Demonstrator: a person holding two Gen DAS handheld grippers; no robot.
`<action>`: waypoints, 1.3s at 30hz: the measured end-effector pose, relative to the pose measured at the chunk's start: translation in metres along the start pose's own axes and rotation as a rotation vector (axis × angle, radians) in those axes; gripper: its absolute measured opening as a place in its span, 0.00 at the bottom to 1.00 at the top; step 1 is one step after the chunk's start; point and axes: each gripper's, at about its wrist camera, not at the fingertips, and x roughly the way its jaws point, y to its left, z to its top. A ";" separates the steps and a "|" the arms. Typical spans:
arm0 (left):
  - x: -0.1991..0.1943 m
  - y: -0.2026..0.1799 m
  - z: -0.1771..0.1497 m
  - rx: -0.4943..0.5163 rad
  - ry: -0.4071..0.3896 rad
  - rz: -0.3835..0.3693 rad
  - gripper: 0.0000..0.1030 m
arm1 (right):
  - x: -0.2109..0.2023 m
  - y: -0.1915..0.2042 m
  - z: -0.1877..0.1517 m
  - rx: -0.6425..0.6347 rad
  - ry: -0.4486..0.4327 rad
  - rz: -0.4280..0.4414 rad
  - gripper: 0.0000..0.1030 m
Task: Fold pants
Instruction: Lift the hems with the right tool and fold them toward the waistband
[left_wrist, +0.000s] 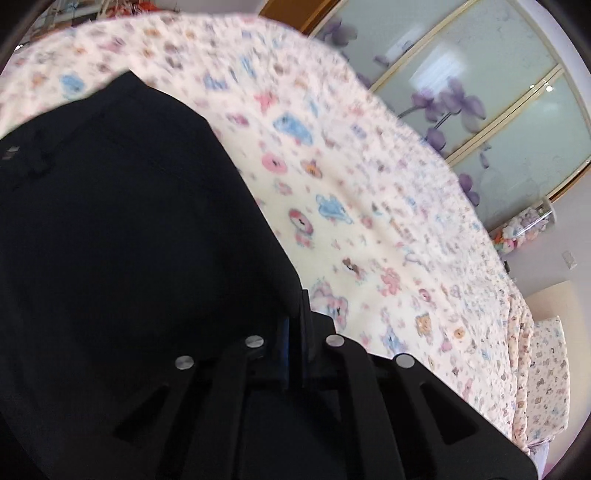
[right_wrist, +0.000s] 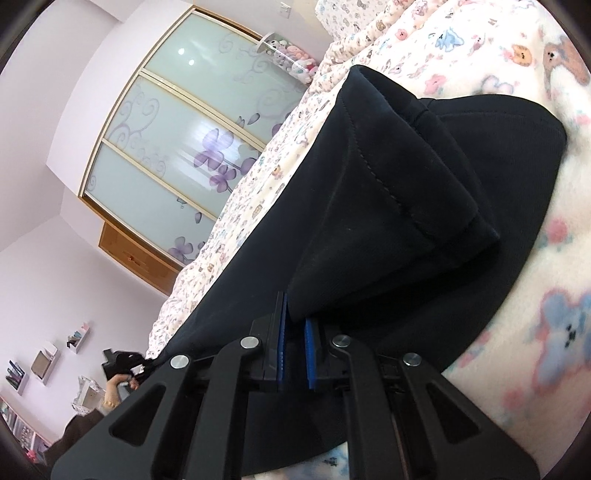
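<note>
Pants (right_wrist: 369, 192) pinched by both hand-held grippers: right (right_wrist: 293, 332) shows a stitched hem, left (left_wrist: 293, 328) blurred cloth.

Pants: you have 1 pair of black pants (right_wrist: 388, 206) on the bed.
Blankets: 1 cartoon-print blanket (left_wrist: 369, 192) lies under them.
Grippers: you hold 2, the left gripper (left_wrist: 293, 325) and the right gripper (right_wrist: 293, 332).
Blue pads: 2 on your right gripper.
Wardrobe panels: 3 frosted glass panels (right_wrist: 173, 147) in your right view.

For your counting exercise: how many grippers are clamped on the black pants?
2: the left gripper pinches the pants at an edge; the right gripper clamps a folded corner.
</note>
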 end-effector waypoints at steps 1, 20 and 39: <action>-0.018 0.008 -0.005 -0.008 -0.026 -0.023 0.04 | -0.001 0.000 0.000 0.001 0.000 0.000 0.08; -0.233 0.165 -0.205 -0.057 -0.193 -0.145 0.05 | -0.029 0.030 0.032 -0.063 -0.029 -0.082 0.08; -0.238 0.141 -0.178 0.086 -0.247 -0.146 0.84 | -0.053 0.007 0.058 -0.018 -0.084 -0.203 0.08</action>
